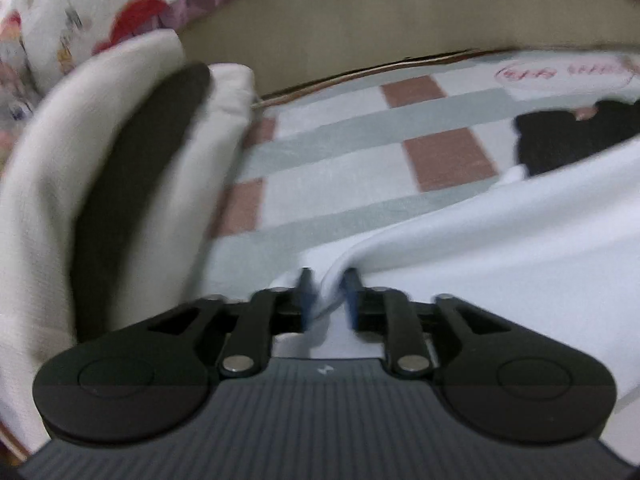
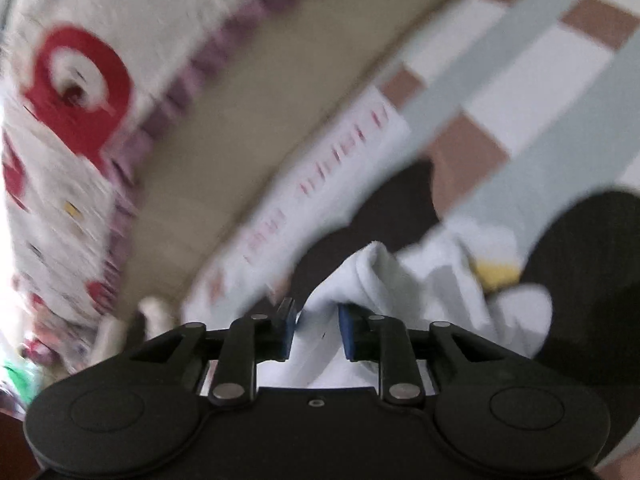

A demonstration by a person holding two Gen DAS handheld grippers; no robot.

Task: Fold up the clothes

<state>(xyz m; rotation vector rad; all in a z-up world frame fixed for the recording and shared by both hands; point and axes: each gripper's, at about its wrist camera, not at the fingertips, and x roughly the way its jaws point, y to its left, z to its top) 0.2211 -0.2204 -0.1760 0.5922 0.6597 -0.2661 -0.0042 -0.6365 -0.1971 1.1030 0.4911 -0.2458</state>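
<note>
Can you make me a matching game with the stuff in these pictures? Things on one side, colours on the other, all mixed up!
Things:
1. garment pinched by the left gripper
2. squares on the checked sheet
3. pads on the right gripper
4. big shape on the printed blanket

Colours:
A. red
B. blue
C. white
D. brownish pink

Pairs: 1-C, 2-D, 3-B, 4-A

Motion blur smeared the printed quilt (image 2: 68,128) left of the right hand-held gripper (image 2: 316,320) and the pink lettering (image 2: 320,176) ahead of it beyond reading, while the white garment (image 1: 500,240) ran off the frame's right edge.
</note>
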